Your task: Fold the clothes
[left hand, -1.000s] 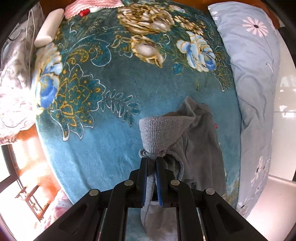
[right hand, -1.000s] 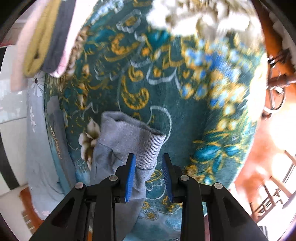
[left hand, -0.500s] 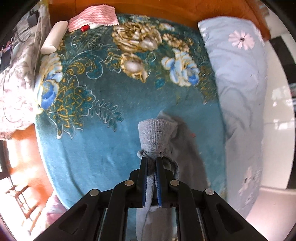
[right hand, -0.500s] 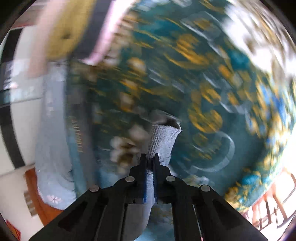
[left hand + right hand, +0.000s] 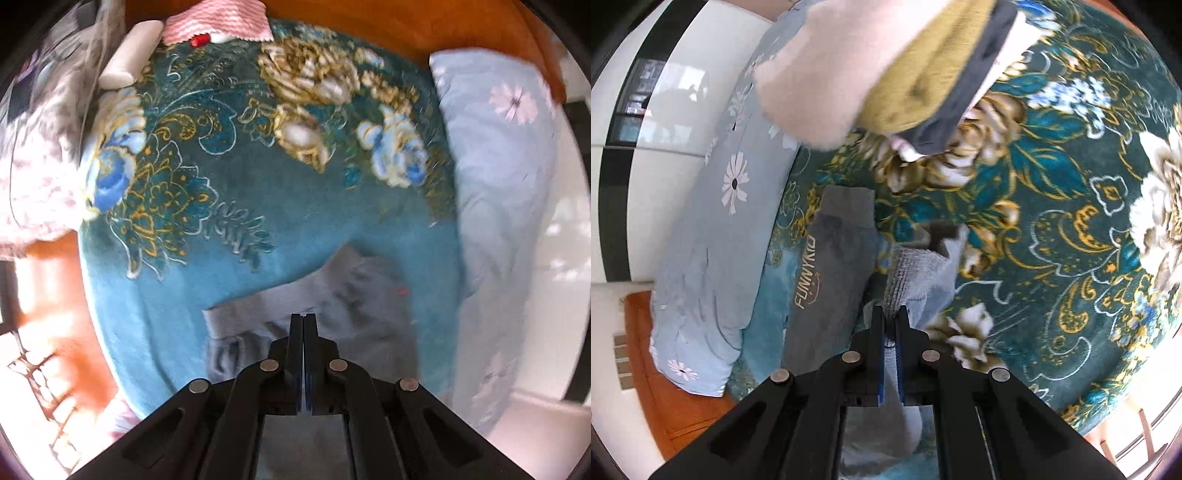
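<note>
Left wrist view: the left claw (image 5: 303, 321) is pinched tight on the grey trousers (image 5: 343, 295), which lie on the blanket (image 5: 236, 206) of the bed. Right wrist view shows the right claw (image 5: 890, 317) clamped on a ribbed cuff (image 5: 908, 273); one leg (image 5: 831, 266), printed FUNNYKID, lies flat beside the pillow (image 5: 713, 229). Folding looks barely begun: both ends gripped, no crease laid. A folded stack (image 5: 886, 62) suggests other garments are done.

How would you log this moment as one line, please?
task: fold clothes | left tongs: shut on grey sweatpants | right tongs: shut on ribbed cuff | surface: floral blanket
</note>
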A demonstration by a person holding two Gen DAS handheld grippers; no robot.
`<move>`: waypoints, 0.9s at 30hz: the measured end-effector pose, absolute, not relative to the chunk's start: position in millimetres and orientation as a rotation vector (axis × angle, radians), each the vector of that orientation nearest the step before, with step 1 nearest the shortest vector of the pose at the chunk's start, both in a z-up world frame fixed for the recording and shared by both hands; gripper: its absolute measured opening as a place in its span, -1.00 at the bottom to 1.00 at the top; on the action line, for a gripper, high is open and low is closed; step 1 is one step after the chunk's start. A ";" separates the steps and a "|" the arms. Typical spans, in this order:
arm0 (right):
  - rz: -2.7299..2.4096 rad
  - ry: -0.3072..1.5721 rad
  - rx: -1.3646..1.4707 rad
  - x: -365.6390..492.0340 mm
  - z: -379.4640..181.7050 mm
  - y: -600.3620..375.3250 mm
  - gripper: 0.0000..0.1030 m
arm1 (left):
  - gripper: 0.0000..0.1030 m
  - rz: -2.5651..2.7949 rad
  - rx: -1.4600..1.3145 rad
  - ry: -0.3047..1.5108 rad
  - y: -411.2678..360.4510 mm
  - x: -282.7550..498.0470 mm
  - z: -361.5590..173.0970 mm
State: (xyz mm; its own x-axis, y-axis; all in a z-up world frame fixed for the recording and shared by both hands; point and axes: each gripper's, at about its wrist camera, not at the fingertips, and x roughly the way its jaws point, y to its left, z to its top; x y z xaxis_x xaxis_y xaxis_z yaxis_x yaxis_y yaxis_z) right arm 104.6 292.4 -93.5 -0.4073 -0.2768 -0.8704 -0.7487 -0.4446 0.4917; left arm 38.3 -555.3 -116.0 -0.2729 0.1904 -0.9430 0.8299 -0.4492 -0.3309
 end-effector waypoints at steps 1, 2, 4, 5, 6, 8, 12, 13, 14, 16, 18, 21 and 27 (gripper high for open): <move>1.905 1.402 -1.461 102.6 -92.4 288.8 -0.91 | -0.98 -1.745 1.533 1.274 -555.5 40.3 -129.0; 1.892 1.388 -1.464 101.4 -92.0 287.0 -0.91 | -0.98 -1.710 1.562 1.294 -555.9 44.2 -144.2; 1.852 1.357 -1.473 100.8 -92.2 285.6 -0.91 | -0.97 -1.635 1.609 1.326 -556.7 53.5 -174.4; 1.831 1.344 -1.473 100.5 -91.8 285.7 -0.91 | -0.96 -1.596 1.621 1.333 -557.1 59.7 -189.3; 1.813 1.331 -1.472 99.8 -91.2 286.0 -0.91 | -0.94 -1.565 1.637 1.337 -556.5 64.6 -202.6; 1.788 1.295 -1.476 101.2 -87.2 287.3 -0.91 | -0.89 -1.536 1.675 1.328 -553.2 69.4 -223.7; 1.768 1.218 -1.495 101.7 -76.5 283.9 -0.91 | -0.40 -1.486 1.751 1.304 -546.3 77.7 -264.4; 1.767 1.200 -1.500 100.8 -74.3 282.4 -0.91 | -0.34 -1.479 1.759 1.307 -545.2 79.7 -272.0; 1.770 1.185 -1.507 99.2 -73.0 280.0 -0.91 | -0.25 -1.475 1.757 1.317 -544.5 81.7 -277.2; 1.776 1.156 -1.521 95.8 -70.8 274.3 -0.91 | -0.14 -1.468 1.755 1.332 -542.9 84.9 -285.9; 1.783 1.127 -1.535 92.4 -68.7 268.6 -0.91 | -0.13 -1.475 1.760 1.339 -541.0 85.3 -289.5; 1.787 1.123 -1.541 89.0 -69.8 260.3 -0.91 | -0.18 -1.488 1.756 1.379 -538.1 84.9 -290.3; 1.819 1.144 -1.531 79.7 -73.6 249.3 -0.91 | -0.75 -1.472 1.708 1.424 -531.1 83.5 -280.1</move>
